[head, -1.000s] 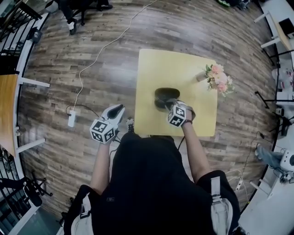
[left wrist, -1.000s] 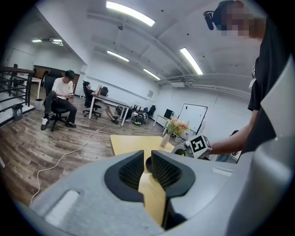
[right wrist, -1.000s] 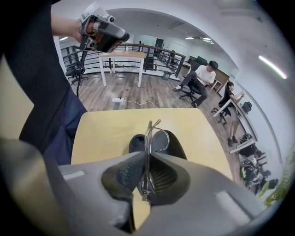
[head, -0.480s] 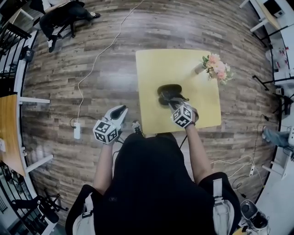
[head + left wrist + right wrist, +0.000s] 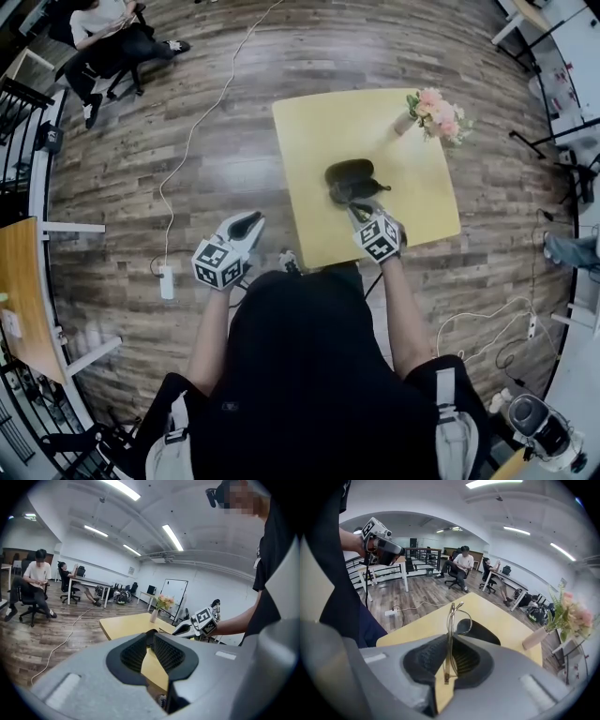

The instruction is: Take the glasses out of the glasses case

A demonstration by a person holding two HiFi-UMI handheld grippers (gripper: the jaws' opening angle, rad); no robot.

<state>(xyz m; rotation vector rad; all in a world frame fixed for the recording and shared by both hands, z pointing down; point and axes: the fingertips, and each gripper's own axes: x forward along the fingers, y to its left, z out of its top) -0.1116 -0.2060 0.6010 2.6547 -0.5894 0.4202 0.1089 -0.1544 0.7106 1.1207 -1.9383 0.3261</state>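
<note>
One pair of thin gold wire-rimmed glasses (image 5: 451, 620) is up out of the dark oval glasses case (image 5: 352, 173). It's pinched edge-on between the jaws of the right gripper (image 5: 361, 208), just above the near end of the case. The case lies open-looking on the square yellow table (image 5: 319, 131), with a small vase of pink flowers (image 5: 436, 112) off at the far right corner.

The left gripper (image 5: 246, 223) hangs off the table's left side, well apart from everything. Its jaws are pressed together at the tips with nothing between them.

Judging by this, the lift-out is basically done, so now it's about not wrecking it. The wire is skinny and the grip sits on a small stretch of frame, so I'd keep the squeeze steady and move slowly. I'd also bring the glasses clear of the case rim before setting them down flat on bare tabletop. A twist could make them pivot or slip.

Hard to tell: whether the temples are folded, and exactly which part of the frame the pads have. The head view shows the glasses only as thin dark lines, and the person's body cuts off the near table edge.
</note>
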